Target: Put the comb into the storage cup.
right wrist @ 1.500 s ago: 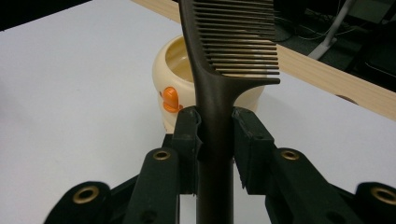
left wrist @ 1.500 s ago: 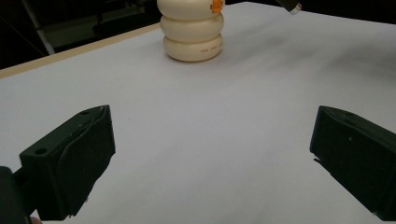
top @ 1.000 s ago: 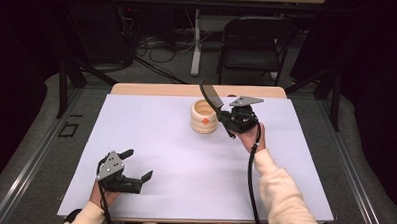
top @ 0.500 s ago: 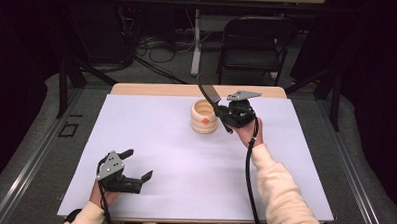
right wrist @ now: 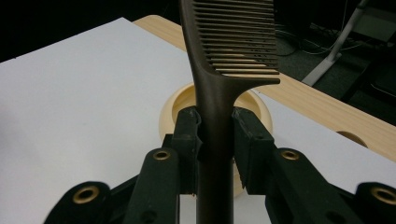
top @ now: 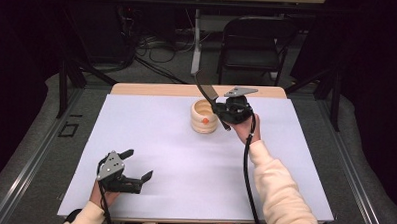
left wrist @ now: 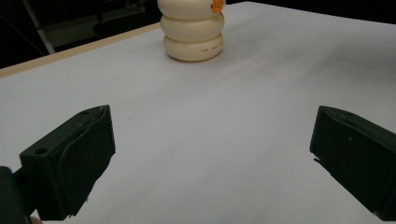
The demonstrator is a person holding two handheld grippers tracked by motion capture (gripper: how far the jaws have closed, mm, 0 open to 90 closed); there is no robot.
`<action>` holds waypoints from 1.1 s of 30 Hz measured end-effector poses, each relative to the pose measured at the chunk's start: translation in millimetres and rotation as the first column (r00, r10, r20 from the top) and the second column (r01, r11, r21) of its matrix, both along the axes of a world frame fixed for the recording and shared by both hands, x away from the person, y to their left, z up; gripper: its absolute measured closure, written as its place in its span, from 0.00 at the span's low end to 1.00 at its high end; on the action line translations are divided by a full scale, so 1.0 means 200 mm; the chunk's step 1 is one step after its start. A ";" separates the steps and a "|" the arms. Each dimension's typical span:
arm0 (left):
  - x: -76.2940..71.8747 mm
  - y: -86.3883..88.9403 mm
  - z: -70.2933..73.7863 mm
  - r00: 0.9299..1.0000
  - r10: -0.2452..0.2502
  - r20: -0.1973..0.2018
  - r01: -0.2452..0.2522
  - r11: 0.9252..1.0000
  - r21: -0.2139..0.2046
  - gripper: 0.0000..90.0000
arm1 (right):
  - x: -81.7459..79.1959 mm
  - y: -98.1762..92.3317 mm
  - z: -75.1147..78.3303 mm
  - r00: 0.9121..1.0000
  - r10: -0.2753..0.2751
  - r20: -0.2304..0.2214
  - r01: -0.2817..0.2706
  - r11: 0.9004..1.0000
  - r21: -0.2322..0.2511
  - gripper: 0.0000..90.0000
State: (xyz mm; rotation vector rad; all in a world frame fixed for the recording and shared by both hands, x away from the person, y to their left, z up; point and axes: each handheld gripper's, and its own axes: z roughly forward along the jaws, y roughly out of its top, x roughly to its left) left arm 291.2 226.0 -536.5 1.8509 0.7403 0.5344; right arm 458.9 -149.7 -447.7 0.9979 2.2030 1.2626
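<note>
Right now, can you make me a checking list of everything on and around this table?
Surface: a white sheet covers the table; bare wood strip at the far edge.
Job's things: a cream ridged cup with an orange dot stands upright on the sheet; a dark comb is held above it, teeth end up.
Clutter: nothing seen.
Grippers: the left hand-held gripper is open and holds nothing, low over the sheet's near left; the right hand-held gripper is shut on the comb's handle.
Cables: a black cable trails from the right hand-held gripper along the sleeve; more cables lie on the floor behind.
Surroundings: a dark folding chair beyond the table.
</note>
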 end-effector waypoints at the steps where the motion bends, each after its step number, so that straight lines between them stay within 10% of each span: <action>1: 0.00 0.00 0.00 1.000 0.001 0.000 -0.001 1.000 -0.001 0.00 | 0.00 0.00 0.00 1.000 0.000 -0.003 0.000 1.000 -0.003 0.80; 33: 0.00 -0.01 0.00 1.000 -0.004 -0.005 0.004 1.000 -0.004 0.00 | 0.09 0.07 0.04 1.000 0.009 -0.030 -0.009 1.000 -0.011 0.80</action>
